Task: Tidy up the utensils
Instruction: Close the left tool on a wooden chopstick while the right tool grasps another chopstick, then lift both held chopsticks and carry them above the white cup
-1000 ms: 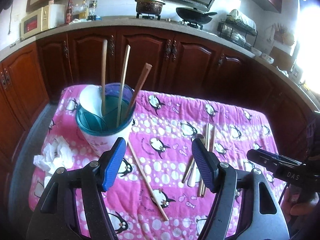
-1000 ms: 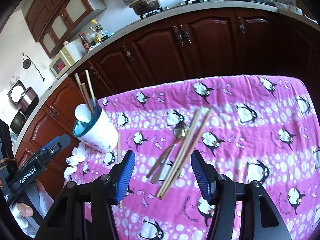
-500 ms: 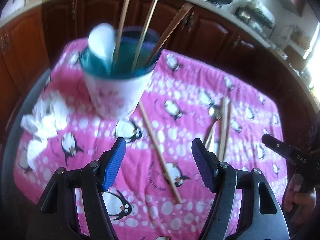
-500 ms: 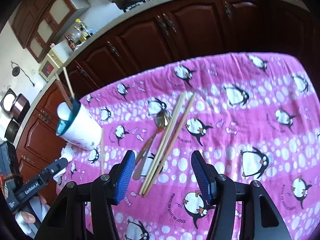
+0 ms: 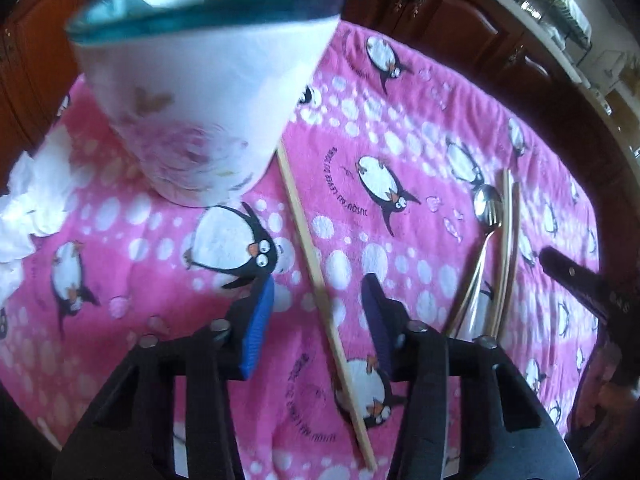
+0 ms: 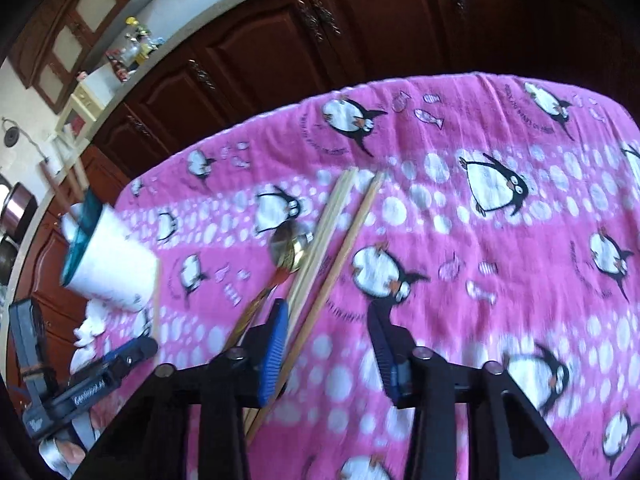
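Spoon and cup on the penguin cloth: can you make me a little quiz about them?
1. True or false: the spoon is inside the cup.
2. What animal is on the pink cloth? A penguins, B cats, C fish only.
3. Fill in: beside the cup lies crumpled white ___.

Key: 1 false, it lies on the cloth beside chopsticks. 2 A. 3 tissue.

Dark wooden cabinets (image 6: 360, 40), seemingly kitchen
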`<action>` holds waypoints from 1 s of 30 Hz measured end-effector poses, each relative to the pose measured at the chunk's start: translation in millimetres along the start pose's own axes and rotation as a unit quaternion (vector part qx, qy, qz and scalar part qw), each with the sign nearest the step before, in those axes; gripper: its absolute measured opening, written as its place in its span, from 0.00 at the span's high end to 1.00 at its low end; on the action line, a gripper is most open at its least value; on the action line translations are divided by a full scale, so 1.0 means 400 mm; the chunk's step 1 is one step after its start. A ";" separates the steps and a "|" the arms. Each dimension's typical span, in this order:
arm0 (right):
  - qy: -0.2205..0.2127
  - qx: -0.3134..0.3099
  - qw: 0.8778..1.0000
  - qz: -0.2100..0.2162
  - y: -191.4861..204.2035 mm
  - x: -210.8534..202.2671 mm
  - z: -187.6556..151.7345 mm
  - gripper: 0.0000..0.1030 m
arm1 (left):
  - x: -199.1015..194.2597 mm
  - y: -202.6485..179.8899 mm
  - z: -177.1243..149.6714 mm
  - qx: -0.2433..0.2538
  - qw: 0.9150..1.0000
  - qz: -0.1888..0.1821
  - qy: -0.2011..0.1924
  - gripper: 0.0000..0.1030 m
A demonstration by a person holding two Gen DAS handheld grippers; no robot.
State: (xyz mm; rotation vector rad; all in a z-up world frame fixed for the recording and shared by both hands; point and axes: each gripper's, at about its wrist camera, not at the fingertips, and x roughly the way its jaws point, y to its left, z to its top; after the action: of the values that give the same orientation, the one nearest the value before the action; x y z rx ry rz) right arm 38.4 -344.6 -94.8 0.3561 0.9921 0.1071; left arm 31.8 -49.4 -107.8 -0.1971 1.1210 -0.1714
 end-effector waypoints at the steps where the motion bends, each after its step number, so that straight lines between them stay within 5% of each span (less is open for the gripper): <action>1: 0.002 0.004 1.000 -0.001 -0.004 0.011 0.009 0.66 | 0.006 -0.006 0.001 0.004 1.000 0.001 -0.002 0.65; 7: 0.012 0.020 1.000 -0.011 -0.026 0.086 0.073 0.83 | 0.026 -0.041 0.009 0.034 0.999 -0.003 -0.004 0.91; 19: 0.032 -0.002 0.999 0.028 -0.025 0.052 0.055 0.92 | -0.032 -0.064 -0.051 0.058 0.997 -0.056 0.020 0.94; 22: 0.046 -0.013 0.998 0.051 -0.030 -0.005 0.011 0.92 | -0.052 -0.062 -0.092 0.070 0.996 -0.058 0.027 0.94; 30: 0.113 -0.031 0.993 0.033 -0.049 -0.026 -0.131 0.93 | -0.060 -0.056 -0.145 0.082 0.994 -0.060 0.048 0.94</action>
State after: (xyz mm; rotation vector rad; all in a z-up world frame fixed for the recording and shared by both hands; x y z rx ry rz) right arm -12.4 -352.9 -119.0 0.3248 1.1979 0.2422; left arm -31.8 -69.6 -105.6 -0.1104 1.1852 -0.3823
